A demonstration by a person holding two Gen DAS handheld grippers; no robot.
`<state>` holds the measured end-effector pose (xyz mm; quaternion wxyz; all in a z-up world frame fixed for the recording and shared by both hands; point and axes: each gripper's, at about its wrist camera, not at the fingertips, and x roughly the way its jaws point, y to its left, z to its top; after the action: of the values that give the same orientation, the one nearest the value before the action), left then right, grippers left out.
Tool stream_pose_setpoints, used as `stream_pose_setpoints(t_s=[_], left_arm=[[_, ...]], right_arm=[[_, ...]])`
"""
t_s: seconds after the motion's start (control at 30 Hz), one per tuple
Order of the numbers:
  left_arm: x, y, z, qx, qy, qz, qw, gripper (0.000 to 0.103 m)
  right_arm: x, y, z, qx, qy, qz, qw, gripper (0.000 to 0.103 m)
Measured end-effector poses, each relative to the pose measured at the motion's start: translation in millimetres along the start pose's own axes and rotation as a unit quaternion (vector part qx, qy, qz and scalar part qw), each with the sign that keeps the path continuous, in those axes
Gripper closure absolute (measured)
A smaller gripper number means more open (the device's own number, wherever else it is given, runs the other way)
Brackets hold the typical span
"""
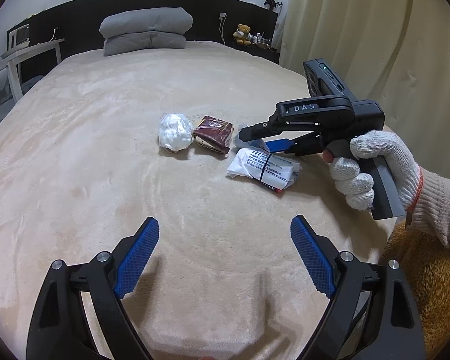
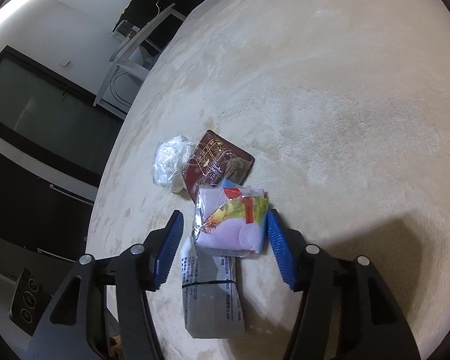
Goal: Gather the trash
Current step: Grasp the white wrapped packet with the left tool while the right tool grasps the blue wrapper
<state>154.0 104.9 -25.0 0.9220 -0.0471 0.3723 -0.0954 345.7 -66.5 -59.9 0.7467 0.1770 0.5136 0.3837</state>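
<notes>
While the right gripper (image 2: 225, 234) straddles the colourful printed packet (image 2: 232, 220) on the cream blanket (image 2: 330, 96), its right pad touches and its left pad stands clear, so nothing is gripped. Closing should centre on the packet alone, above the white printed wrapper (image 2: 213, 294) underneath. The left gripper (image 1: 225, 255) hangs wide open and empty, well short of the trash.

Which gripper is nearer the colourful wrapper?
Right. The right gripper straddles the colourful wrapper, one pad on each side. The left gripper hangs open over bare blanket, short of the trash pile.
</notes>
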Motion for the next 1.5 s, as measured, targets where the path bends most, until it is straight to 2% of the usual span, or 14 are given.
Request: stream_pose_setpoints(t_s=[0.27,0.63,0.7,0.8,1.0,1.17,1.33,1.5], left_arm=[[9,-5,1,0.008,0.008,-0.001,0.9999,0.015],[23,-18,13,0.02,0.004,-0.003,0.9998,0.015],[26,-22,16,0.021,0.002,-0.006,0.9998,0.006],[34,-29,22,0.031,-0.001,-0.014,0.9994,0.007],[60,-41,33,0.057,0.008,-0.026,0.998,0.007],[87,-37,40,0.065,0.03,-0.04,0.9966,0.007],[106,-33,48,0.068,0.036,-0.043,0.9961,0.007],[120,-36,57,0.081,0.04,-0.061,0.994,0.007]], right_arm=[[-4,6,0,-0.011,-0.009,0.001,1.0,0.059],[-35,5,-1,-0.022,-0.043,0.005,0.999,0.06],[-42,4,-2,-0.023,-0.048,0.008,0.999,0.06],[-53,4,-5,-0.027,-0.054,0.011,0.998,0.06],[-74,-4,-11,-0.03,-0.061,0.014,0.998,0.06],[-87,-11,-18,-0.034,-0.063,0.013,0.997,0.06],[-96,-19,-21,-0.037,-0.061,0.011,0.997,0.06],[-104,-28,-24,-0.038,-0.059,0.007,0.998,0.06]])
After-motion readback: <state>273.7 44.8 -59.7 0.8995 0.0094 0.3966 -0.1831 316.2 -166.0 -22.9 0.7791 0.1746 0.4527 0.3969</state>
